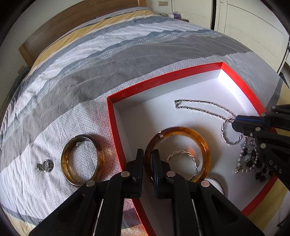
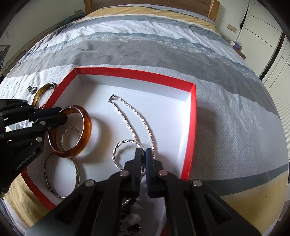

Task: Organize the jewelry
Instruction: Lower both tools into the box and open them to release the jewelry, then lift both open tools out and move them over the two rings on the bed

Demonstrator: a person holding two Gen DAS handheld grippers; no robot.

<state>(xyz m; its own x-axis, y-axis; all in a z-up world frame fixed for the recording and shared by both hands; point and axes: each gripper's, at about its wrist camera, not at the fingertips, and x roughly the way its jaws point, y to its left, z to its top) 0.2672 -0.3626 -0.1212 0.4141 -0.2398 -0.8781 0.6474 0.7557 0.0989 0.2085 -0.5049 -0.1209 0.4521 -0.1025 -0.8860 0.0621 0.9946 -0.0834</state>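
Note:
A red-rimmed box (image 1: 163, 77) (image 2: 193, 127) with a white floor lies on the bed. My left gripper (image 1: 147, 154) (image 2: 63, 114) is shut on the rim of an amber bangle (image 1: 183, 131) (image 2: 86, 130), which stands tilted over the box floor. My right gripper (image 2: 143, 152) (image 1: 234, 123) is shut on a twisted silver bangle (image 2: 116, 150) (image 1: 224, 135) inside the box. A silver chain (image 1: 199, 107) (image 2: 134, 116) lies on the box floor. Outside it, on the cover, lie a second amber bangle (image 1: 81, 159) (image 2: 40, 93) and a small silver ring (image 1: 44, 165) (image 2: 32, 89).
Also in the box are a small twisted silver hoop (image 1: 183, 154) (image 2: 69, 131), a thin silver bangle (image 2: 54, 181) and dark beaded jewellery (image 1: 248, 160) (image 2: 130, 217). The grey, white and yellow bed cover stretches behind, up to a wooden headboard (image 2: 148, 4). White cupboards (image 1: 250, 27) stand on the right.

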